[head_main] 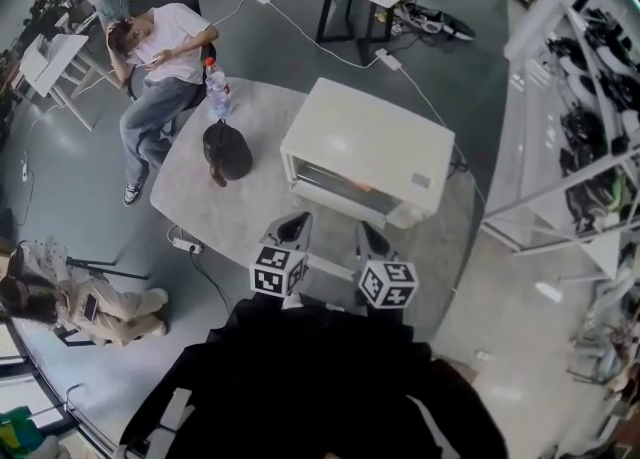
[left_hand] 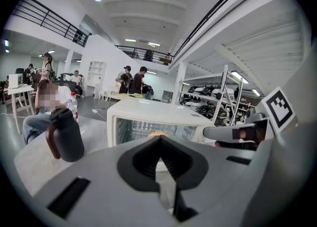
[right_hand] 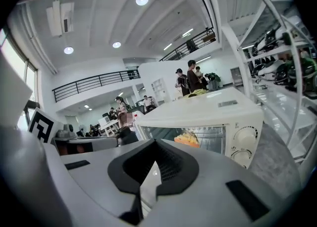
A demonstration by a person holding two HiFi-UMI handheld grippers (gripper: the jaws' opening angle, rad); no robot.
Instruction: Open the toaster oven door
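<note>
- Head view. Grey round counter (head_main: 195,192) in an open hall carries a white toaster oven (head_main: 365,137), a dark jug (head_main: 227,150) and a clear bottle (head_main: 217,90). A seated person (head_main: 165,57) is beyond it.
  - The oven faces the wearer, so its glass door (head_main: 335,185) lies within reach of both tools. The door stands shut, upright against the case.
  - Left tongs (head_main: 297,219) and right tongs (head_main: 367,232) are held side by side near the oven front and apart from it. This placing would suit an approach to the door.
- Left gripper view. The left tongs are pressed together with nothing between them, and they point at the door's glass. The jug stands to the left, clear of the line to the door.
- Right gripper view. The right tongs are likewise closed and empty, aimed at the lower front of the oven. The two dials (right_hand: 243,137) sit to the right of the glass. Orange-yellow food (right_hand: 190,137) rests on the rack behind the shut glass.
- Writing. No brand can be read.
  - A small grey plate (head_main: 421,180) on the oven top is too small to make out.
  - The marker cubes (head_main: 388,284) bear black-and-white squares only.
  - The bottle's label is illegible.
</note>
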